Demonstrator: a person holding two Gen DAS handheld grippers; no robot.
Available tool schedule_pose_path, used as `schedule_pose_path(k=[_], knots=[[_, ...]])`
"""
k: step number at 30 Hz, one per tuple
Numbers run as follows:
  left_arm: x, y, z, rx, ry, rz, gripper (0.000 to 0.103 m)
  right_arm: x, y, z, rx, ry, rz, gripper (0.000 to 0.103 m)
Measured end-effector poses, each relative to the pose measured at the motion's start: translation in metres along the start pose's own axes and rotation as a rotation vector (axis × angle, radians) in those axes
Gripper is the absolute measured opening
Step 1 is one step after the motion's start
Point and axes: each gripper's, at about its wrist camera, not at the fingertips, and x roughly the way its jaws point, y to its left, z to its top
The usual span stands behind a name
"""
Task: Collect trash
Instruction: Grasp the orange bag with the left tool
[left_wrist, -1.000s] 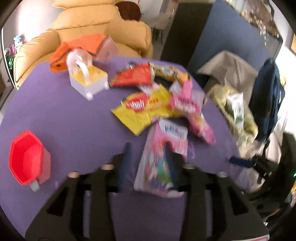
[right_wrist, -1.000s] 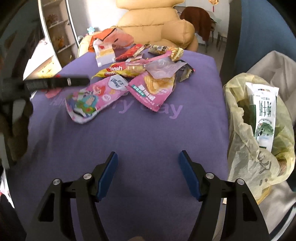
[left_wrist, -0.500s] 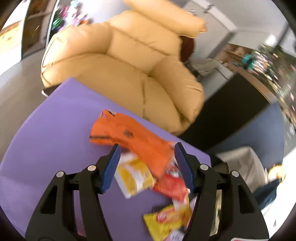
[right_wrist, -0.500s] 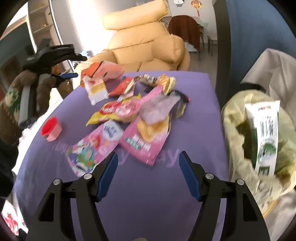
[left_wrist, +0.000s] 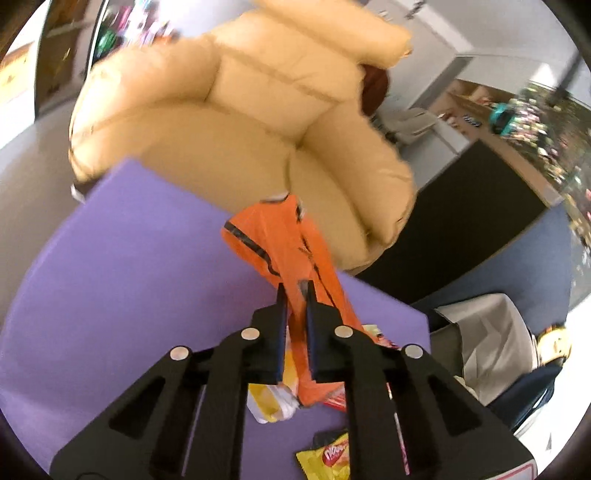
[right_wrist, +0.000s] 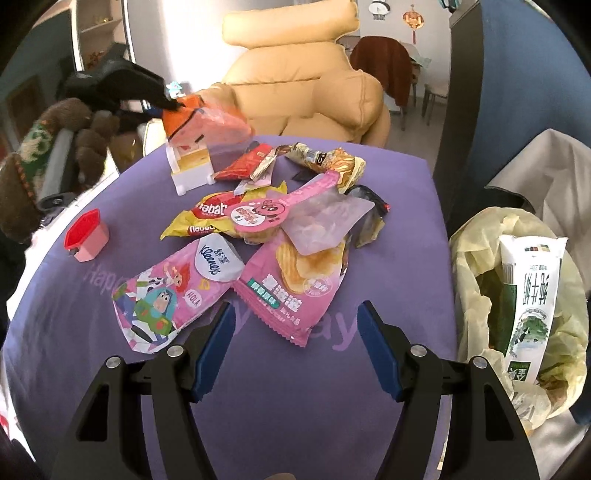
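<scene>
The left tongs (left_wrist: 295, 291) are closed on an orange wrapper (left_wrist: 284, 240), which is pinched near one end between the two blue pads. In the right wrist view the same wrapper (right_wrist: 184, 110) hangs at the far left edge of the tabletop (right_wrist: 277, 406), above a small white and yellow box (right_wrist: 190, 166). Whether its lower end touches the box cannot be told.

The wrapper is judged to be thin film: light, limp and somewhat slick. It folds under its own weight and can slide out of a weak pinch. A grip well in from the edge, across a doubled or crumpled part, is likely to hold best.

The right tongs (right_wrist: 293, 339) are open and hold nothing. They hover low over the near part of the tabletop. A pink chip bag (right_wrist: 295, 291) lies just ahead, between the two fingers in view, and a pink cartoon packet (right_wrist: 166, 299) lies beside the left finger. Both are flat, soft and light; an edge or a raised corner offers the easiest hold.

The yellow trash bag (right_wrist: 476, 258) stands open off the right edge of the tabletop, well apart from the orange wrapper, with a milk carton (right_wrist: 532, 295) already inside.
</scene>
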Motion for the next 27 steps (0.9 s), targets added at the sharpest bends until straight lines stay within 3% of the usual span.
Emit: schedule_pose_path(k=[4,10,14,16,19,23,27], knots=[[-0.043,-0.021,-0.009,0.105,-0.046,-0.055,0.007,-0.004,-0.001,0.002,-0.007,-0.016,-0.002,0.065],[-0.080,-0.043,-0.072,0.235,0.013,-0.145,0.007,-0.015,-0.008,0.007,0.003,-0.027,0.015,0.065],[-0.085,-0.038,-0.114,0.282,0.065,-0.154,0.007,-0.016,-0.015,0.012,0.037,-0.032,0.005,0.063],[-0.085,-0.033,-0.130,0.289,0.091,-0.146,0.007,-0.014,-0.017,0.020,0.045,-0.040,0.010,0.050],[-0.085,-0.021,-0.141,0.283,0.114,-0.135,0.007,-0.003,-0.018,0.036,0.036,-0.026,0.029,0.039],[-0.091,-0.008,-0.146,0.286,0.104,-0.107,0.007,0.016,-0.023,0.057,0.118,-0.017,0.114,0.038],[-0.095,-0.002,-0.149,0.308,0.093,-0.091,0.007,0.041,-0.021,0.073,0.183,-0.012,0.141,0.038]])
